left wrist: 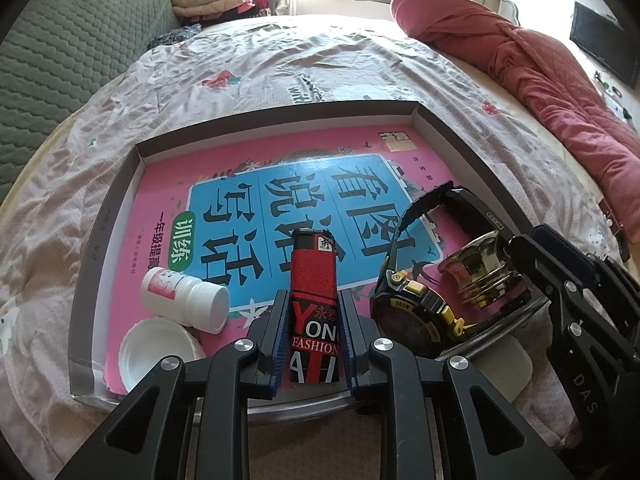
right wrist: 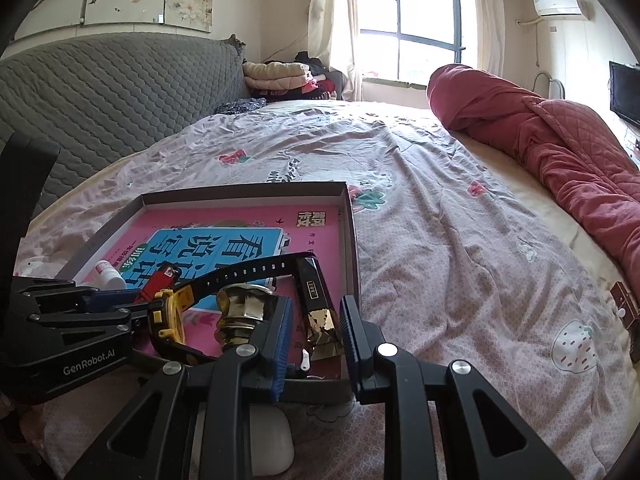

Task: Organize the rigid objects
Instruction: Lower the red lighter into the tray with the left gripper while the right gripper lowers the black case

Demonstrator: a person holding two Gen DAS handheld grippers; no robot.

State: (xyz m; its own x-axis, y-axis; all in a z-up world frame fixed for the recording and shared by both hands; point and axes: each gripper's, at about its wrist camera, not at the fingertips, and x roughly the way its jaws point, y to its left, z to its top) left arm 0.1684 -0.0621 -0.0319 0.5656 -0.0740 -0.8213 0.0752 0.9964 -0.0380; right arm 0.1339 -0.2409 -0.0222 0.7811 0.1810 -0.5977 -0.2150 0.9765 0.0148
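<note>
A shallow grey cardboard tray lies on the pink patterned bedsheet, with a pink-and-blue paperback workbook flat inside it. On the workbook, from left to right in the left wrist view, lie a white plastic pill bottle on its side with a white round lid in front of it, a red-and-black lighter, a black-and-yellow wristwatch and a gold metal fitting. A rolled red quilted blanket lies on the bed well to the right of the tray, and a grey quilted headboard stands to the left.

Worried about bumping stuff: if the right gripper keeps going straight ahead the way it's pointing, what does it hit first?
Probably the crumpled gold wrapper lying between the open fingers of the right gripper, then the tray wall beyond. Depth is unclear.
</note>
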